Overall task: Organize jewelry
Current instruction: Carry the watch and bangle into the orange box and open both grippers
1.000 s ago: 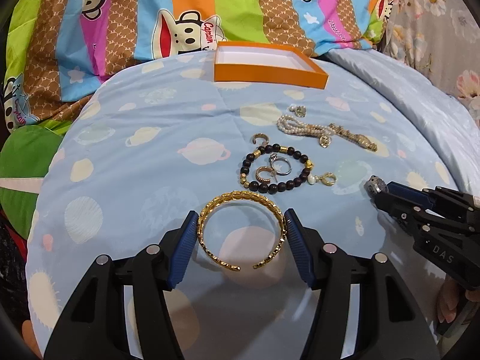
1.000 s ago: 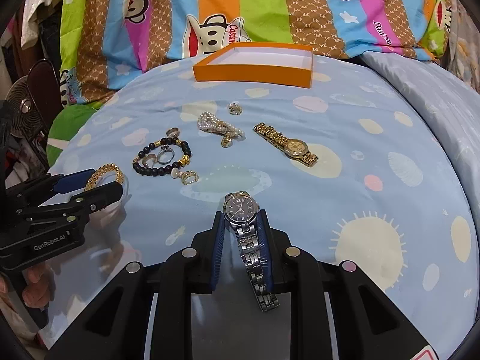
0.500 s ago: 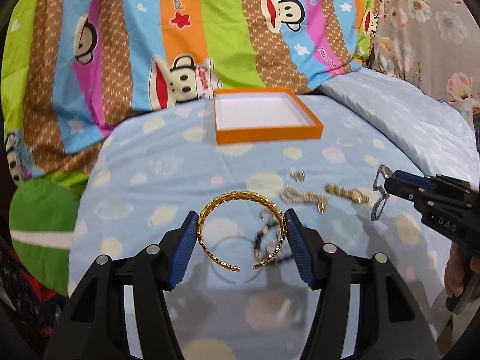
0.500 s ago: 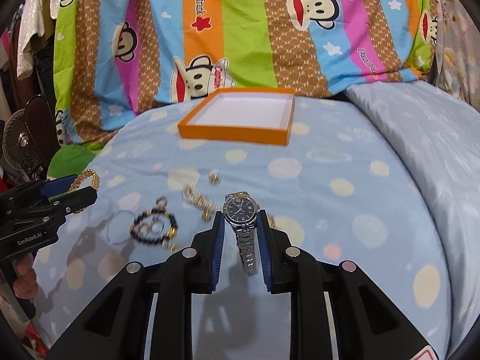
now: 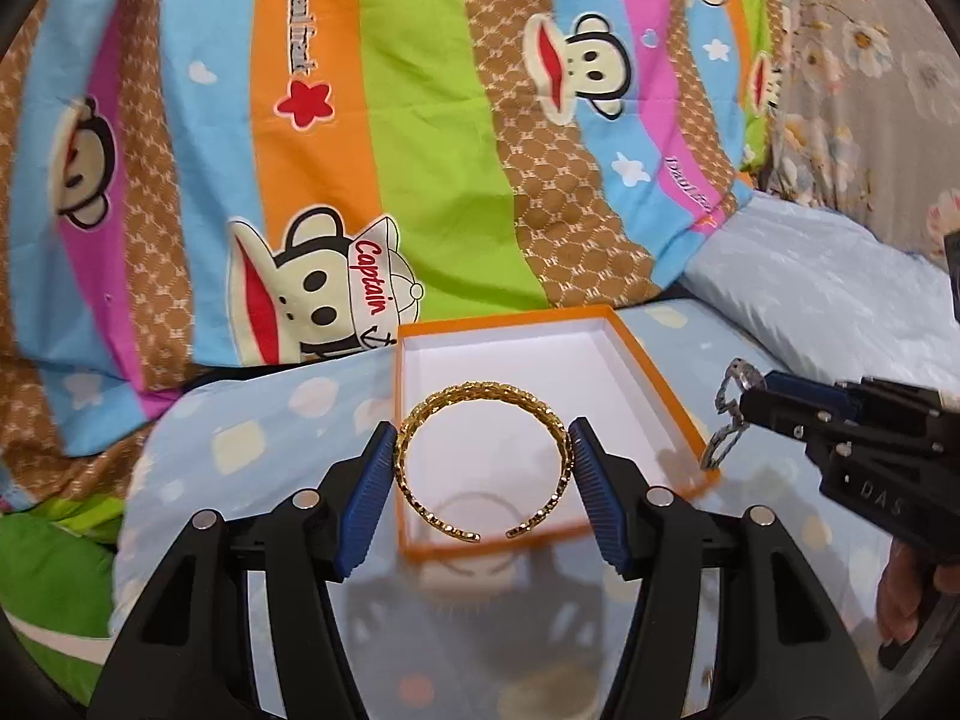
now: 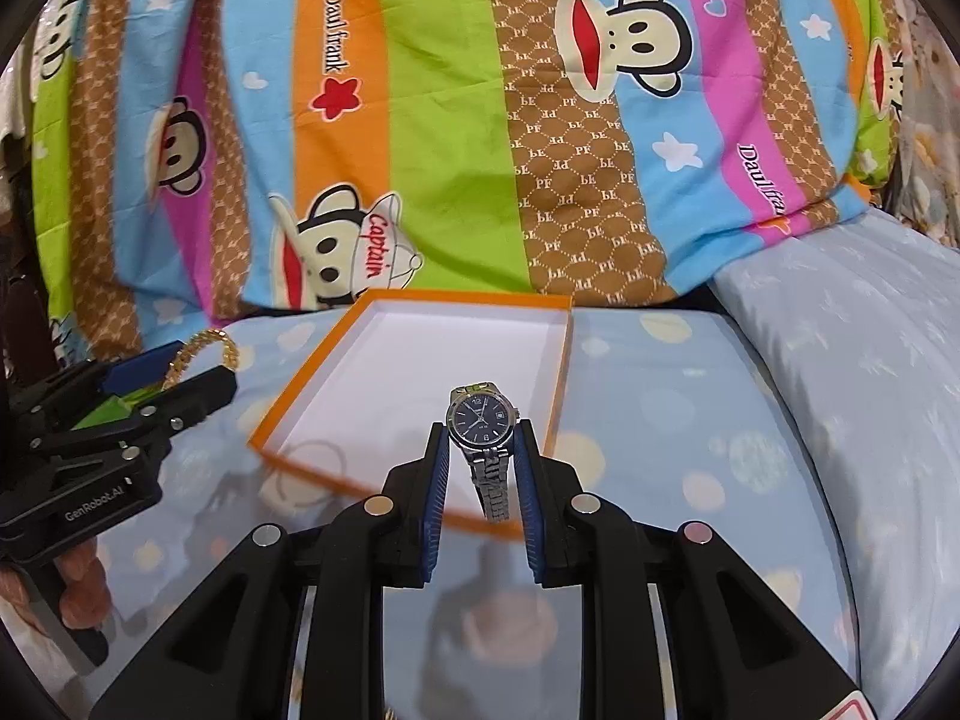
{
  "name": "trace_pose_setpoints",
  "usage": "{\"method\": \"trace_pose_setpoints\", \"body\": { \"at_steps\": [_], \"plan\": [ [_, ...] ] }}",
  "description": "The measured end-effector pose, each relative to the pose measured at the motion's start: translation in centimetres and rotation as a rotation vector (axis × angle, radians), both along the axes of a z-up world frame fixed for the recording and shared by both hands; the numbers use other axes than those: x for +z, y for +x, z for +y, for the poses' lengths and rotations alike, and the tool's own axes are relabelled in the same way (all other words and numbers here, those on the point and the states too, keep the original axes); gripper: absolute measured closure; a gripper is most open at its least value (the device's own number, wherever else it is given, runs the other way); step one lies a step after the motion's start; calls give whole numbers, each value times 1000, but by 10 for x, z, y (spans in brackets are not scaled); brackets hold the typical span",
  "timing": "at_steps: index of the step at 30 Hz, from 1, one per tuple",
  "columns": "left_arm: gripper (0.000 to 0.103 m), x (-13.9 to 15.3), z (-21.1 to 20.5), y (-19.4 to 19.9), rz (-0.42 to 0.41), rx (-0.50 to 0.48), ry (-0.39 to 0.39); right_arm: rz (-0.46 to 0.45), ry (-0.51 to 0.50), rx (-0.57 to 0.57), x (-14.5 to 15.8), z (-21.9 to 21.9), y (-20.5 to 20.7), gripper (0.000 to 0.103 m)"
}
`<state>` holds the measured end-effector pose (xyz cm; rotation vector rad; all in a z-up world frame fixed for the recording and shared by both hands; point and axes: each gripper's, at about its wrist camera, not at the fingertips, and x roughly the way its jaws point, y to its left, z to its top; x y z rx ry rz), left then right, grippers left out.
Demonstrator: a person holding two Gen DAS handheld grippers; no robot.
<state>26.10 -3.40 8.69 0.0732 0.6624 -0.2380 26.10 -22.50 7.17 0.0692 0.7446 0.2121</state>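
Left claw [image 5: 483,468] clamps a gold bangle [image 5: 480,462] over the orange box [image 5: 660,384]; right claw [image 6: 480,468] grips a watch [image 6: 483,420].

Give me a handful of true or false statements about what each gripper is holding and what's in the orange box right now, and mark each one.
1. The left gripper holds a gold open bangle. True.
2. The right gripper holds a pearl necklace. False: it is shut on a silver wristwatch with a dark blue dial.
3. The orange box already has jewelry lying in it. False: only its white inside shows, with the bangle and watch held up by the grippers.
4. The box sits on pale blue bedding with a striped cartoon blanket behind it. True.
5. The bangle is a closed ring. False: a gap shows in the side nearest the camera.
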Motion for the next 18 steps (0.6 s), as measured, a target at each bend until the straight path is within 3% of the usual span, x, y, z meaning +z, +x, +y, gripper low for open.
{"method": "trace_pose_setpoints", "body": {
  "at_steps": [9, 18],
  "plan": [
    [46, -33, -16, 96, 80, 39, 11, 60, -13, 5, -27, 9, 88, 83],
    [46, -57, -22, 133, 147, 43, 35, 118, -84, -2, -56, 15, 133, 82]
  ]
}}
